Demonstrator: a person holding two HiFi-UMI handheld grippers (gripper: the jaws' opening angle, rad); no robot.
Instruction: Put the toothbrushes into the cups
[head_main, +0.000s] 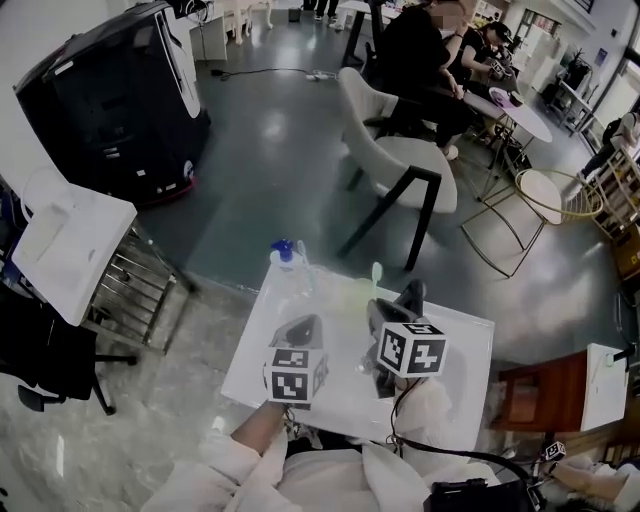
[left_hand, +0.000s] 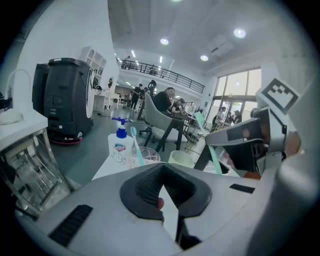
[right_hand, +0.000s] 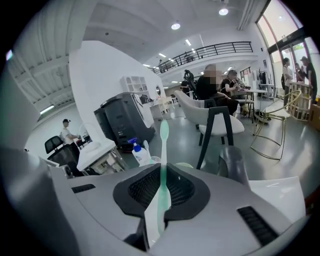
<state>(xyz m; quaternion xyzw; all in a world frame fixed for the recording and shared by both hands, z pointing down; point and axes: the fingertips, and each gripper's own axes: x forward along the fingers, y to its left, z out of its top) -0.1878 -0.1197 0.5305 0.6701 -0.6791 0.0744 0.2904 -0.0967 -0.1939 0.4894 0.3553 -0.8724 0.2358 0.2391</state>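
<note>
A green toothbrush (right_hand: 163, 150) stands upright, and my right gripper (right_hand: 163, 175) is shut on its handle. In the head view the right gripper (head_main: 392, 303) hovers over the white table (head_main: 460, 345), with the brush head (head_main: 377, 272) pointing away from me. A pale green cup (left_hand: 181, 158) and a clear cup (left_hand: 145, 156) stand at the table's far side. A light blue toothbrush (left_hand: 136, 145) leans in the clear cup. My left gripper (head_main: 303, 325) hangs over the table's left part. Its jaws (left_hand: 165, 184) are shut with nothing between them.
A soap pump bottle (left_hand: 120, 146) stands at the table's far left corner beside the clear cup. Beyond the table are a white chair (head_main: 400, 165), a black machine (head_main: 110, 100) and a wire rack (head_main: 130, 280) at the left. People sit at a table (head_main: 520, 110) in the background.
</note>
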